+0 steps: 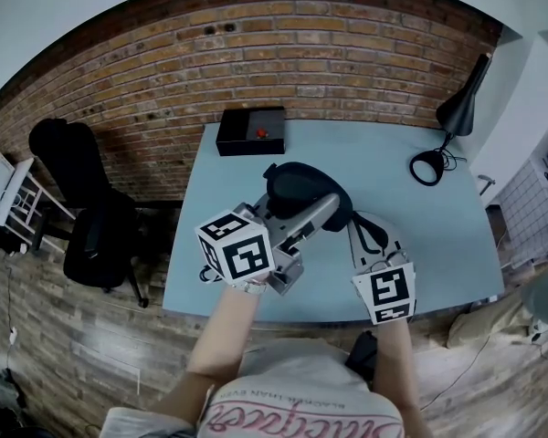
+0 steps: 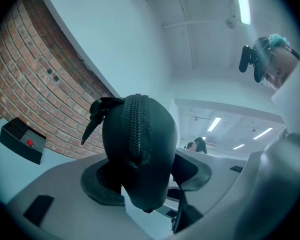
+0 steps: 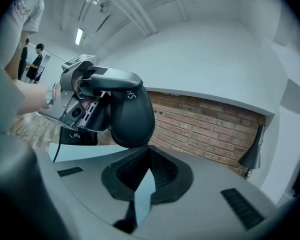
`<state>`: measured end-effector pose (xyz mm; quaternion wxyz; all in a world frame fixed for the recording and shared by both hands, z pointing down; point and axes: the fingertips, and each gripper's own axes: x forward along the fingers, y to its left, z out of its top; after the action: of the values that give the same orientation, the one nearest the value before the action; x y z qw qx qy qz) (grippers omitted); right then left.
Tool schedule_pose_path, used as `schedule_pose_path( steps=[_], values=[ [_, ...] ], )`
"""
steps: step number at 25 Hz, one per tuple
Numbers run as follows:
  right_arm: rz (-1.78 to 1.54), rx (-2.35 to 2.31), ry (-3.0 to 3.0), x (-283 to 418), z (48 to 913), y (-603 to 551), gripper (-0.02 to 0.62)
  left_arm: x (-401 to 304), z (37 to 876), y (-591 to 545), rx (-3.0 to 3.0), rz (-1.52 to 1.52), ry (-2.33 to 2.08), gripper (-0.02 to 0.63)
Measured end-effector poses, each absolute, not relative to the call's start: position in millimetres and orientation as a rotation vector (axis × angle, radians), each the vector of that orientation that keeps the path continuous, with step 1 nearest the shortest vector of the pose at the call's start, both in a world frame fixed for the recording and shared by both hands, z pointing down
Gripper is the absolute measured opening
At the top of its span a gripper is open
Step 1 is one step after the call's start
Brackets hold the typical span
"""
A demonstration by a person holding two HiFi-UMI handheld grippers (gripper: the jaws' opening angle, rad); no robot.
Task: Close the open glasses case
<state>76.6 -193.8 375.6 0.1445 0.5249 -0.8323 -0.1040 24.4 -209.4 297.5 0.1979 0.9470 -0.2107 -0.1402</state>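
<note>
Item: glasses case (image 1: 297,190), black, zip-round shell; position, off the table (image 1: 411,235), at 12 o'clock from my chest in the head view.

Left gripper (image 1: 321,210): my jaws closed onto the case, one pad on each broad face; the left gripper view shows the shell (image 2: 137,149) upright between them, zip seam (image 2: 138,126) facing the camera, a black strap (image 2: 97,113) at its 10 o'clock.

Right gripper (image 3: 147,151): my jaw tips brought together, only a sliver of gap behind them, at the case's lower edge (image 3: 132,116), 6 o'clock of the shell; whether a zip tab lies between them I cannot tell.

Progress, by my judgement: the halves sit together, so the lid looks down; how far the zip is run round is not readable; finishing the zip and setting the case down appear outstanding.

Also present: black box (image 1: 251,130) at the table's 11 o'clock; lamp (image 1: 457,117) at 2 o'clock.
</note>
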Motion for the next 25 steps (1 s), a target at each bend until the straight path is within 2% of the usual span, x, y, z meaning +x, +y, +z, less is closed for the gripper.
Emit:
schedule_pose_path(
  steps=[16, 25],
  values=[
    [-0.244, 1.636, -2.380, 59.0, 371.3, -191.5, 0.017, 31.5, 318.4, -225.6, 2.404, -0.434, -0.691, 0.281],
    [-0.380, 1.455, -2.470, 56.8, 361.9, -183.9, 0.018, 33.6, 314.1, -201.6, 2.649, -0.218, -0.433, 0.267]
  ],
)
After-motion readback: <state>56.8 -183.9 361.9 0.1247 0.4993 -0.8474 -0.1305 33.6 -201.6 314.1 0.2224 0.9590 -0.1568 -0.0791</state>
